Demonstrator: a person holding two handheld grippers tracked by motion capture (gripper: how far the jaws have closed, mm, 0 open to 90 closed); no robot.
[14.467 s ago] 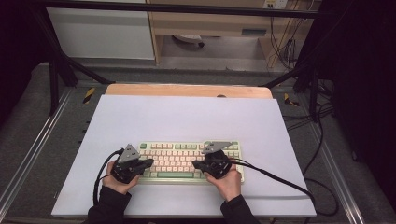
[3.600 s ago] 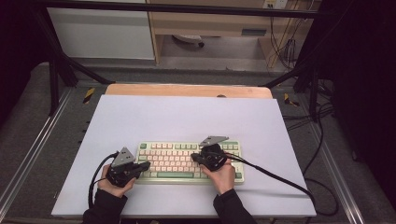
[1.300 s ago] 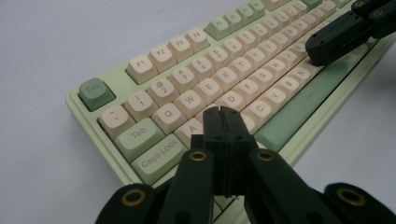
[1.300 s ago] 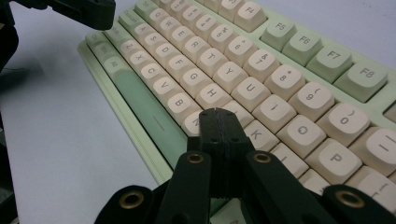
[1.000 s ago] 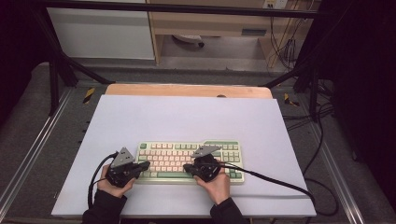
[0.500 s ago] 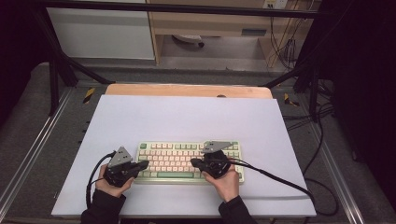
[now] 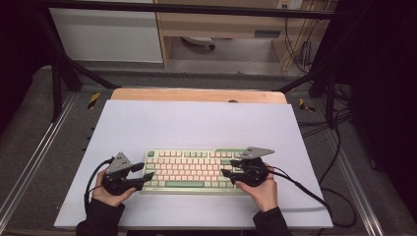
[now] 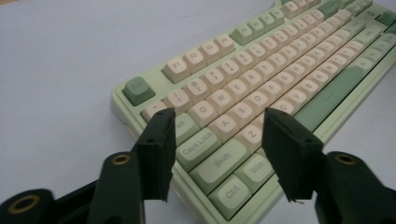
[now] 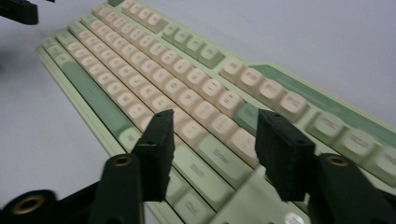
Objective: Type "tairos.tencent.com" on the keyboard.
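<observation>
Flanking keyboard (image 7: pixel 192 170) ends, both grippers' jaws apart.

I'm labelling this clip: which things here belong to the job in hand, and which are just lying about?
In the job:
- keyboard
- left tongs, open at its left end
- right tongs, open over its right part

Lying about:
- white mat
- floor cables

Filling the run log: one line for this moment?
left tongs: open, keyboard's left end | right tongs: open, right end | nothing held
</observation>
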